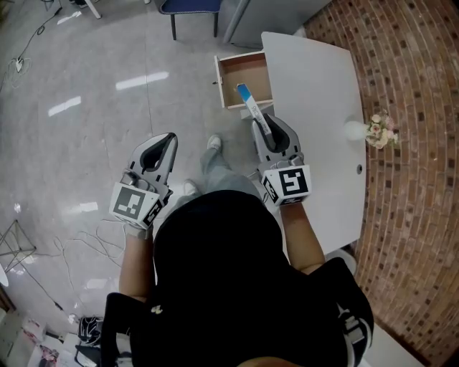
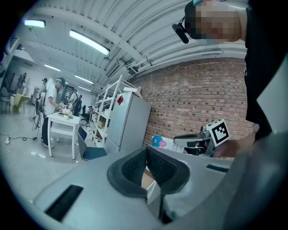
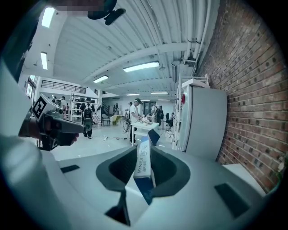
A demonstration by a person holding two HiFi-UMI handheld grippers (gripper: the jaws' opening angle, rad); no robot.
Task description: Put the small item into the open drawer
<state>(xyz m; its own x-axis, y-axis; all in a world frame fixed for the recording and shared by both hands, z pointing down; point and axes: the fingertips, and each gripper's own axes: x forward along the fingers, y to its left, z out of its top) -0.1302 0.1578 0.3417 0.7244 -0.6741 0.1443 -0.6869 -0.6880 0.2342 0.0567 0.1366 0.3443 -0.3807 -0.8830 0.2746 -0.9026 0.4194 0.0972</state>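
The small item is a slim blue-and-white box (image 1: 250, 105). My right gripper (image 1: 262, 127) is shut on its near end, and the far end pokes out over the front of the open wooden drawer (image 1: 247, 79) under the white table (image 1: 315, 93). In the right gripper view the box (image 3: 143, 164) stands upright between the pads of that gripper (image 3: 145, 155). My left gripper (image 1: 169, 140) hangs over the floor to the left of the drawer. Its pads (image 2: 135, 168) meet with nothing between them.
A small bunch of flowers (image 1: 380, 130) and a white round object (image 1: 354, 130) sit at the table's right edge by the brick wall (image 1: 416, 179). A blue chair (image 1: 190, 8) and a grey cabinet (image 1: 265, 14) stand beyond the drawer. Cables (image 1: 86, 244) trail on the floor.
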